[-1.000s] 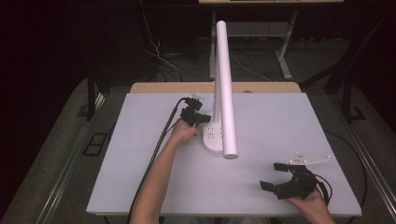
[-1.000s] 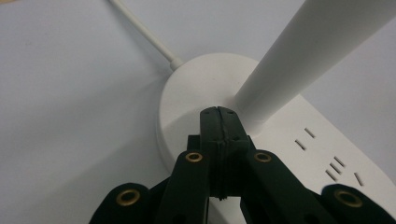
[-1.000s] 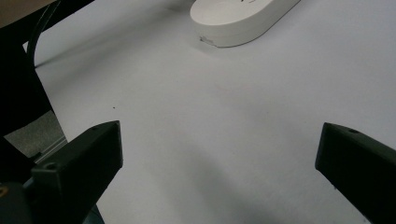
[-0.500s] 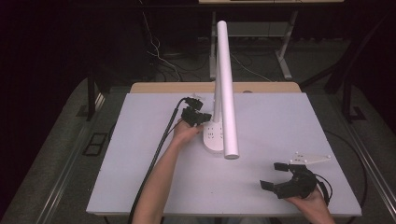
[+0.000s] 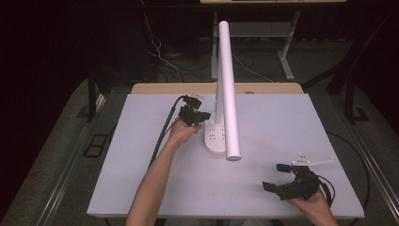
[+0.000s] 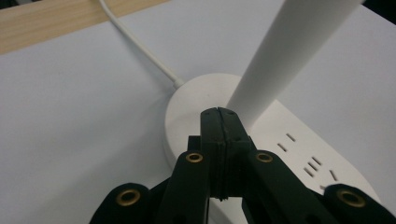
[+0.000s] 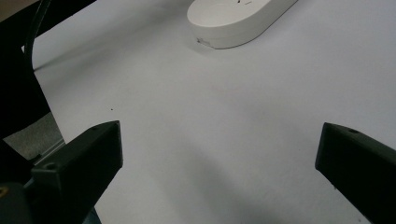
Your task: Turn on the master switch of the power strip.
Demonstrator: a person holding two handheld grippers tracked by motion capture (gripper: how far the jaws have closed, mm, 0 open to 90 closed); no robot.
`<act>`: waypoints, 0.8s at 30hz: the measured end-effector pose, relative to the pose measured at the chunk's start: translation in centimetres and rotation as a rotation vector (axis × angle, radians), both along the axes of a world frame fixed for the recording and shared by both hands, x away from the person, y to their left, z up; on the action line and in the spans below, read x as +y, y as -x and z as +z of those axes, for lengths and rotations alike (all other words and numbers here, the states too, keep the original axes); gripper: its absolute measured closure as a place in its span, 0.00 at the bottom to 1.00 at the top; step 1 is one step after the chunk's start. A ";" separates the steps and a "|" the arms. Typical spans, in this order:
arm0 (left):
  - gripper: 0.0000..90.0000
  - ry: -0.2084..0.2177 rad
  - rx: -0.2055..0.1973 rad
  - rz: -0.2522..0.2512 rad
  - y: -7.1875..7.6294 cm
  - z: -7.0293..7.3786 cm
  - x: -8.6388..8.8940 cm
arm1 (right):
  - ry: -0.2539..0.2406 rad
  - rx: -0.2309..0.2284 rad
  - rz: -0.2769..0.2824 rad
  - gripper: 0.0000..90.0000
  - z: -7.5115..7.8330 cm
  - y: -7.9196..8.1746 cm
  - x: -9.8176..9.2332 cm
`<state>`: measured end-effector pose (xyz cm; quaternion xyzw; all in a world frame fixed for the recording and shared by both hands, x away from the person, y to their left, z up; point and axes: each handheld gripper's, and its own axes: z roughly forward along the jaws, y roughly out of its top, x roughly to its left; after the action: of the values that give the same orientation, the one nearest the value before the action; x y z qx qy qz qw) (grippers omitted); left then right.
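A white worktop (image 5: 141, 179) carries a white lamp base (image 5: 214, 139). The left claw (image 6: 219, 112), jaws together, presses on the base beside its tube (image 5: 228, 84); the right claw (image 5: 275, 176) stands apart, well off.

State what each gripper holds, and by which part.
Nothing is held. The left gripper is shut empty, tips over the lamp base; the right gripper is open above bare table.

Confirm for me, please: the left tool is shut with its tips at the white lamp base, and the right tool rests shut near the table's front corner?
Not quite: the right tool is open, its jaws standing wide apart in the right gripper view. The rest holds: the left tool is shut at the white lamp base.
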<state>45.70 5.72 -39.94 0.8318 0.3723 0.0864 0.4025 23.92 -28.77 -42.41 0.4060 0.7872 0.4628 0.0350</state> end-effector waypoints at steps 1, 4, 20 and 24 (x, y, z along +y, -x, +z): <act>0.99 -0.004 -0.008 -0.005 0.1 0.2 0.1 | 0.000 -0.001 0.000 0.00 0.0 0.0 0.0; 0.99 -0.002 -0.021 -0.014 0.5 0.8 0.2 | 0.000 -0.002 0.001 0.00 0.0 0.0 0.0; 0.85 0.088 -0.052 0.005 2.7 3.2 2.7 | -0.004 -0.003 0.004 0.00 0.1 0.0 0.1; 0.69 0.116 -0.051 0.011 3.3 3.7 3.6 | -0.003 -0.005 0.006 0.00 0.1 0.1 0.1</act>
<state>42.38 9.29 -36.22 0.8025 0.3710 0.0879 0.4589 23.87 -28.68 -42.32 0.4027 0.7877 0.4649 0.0348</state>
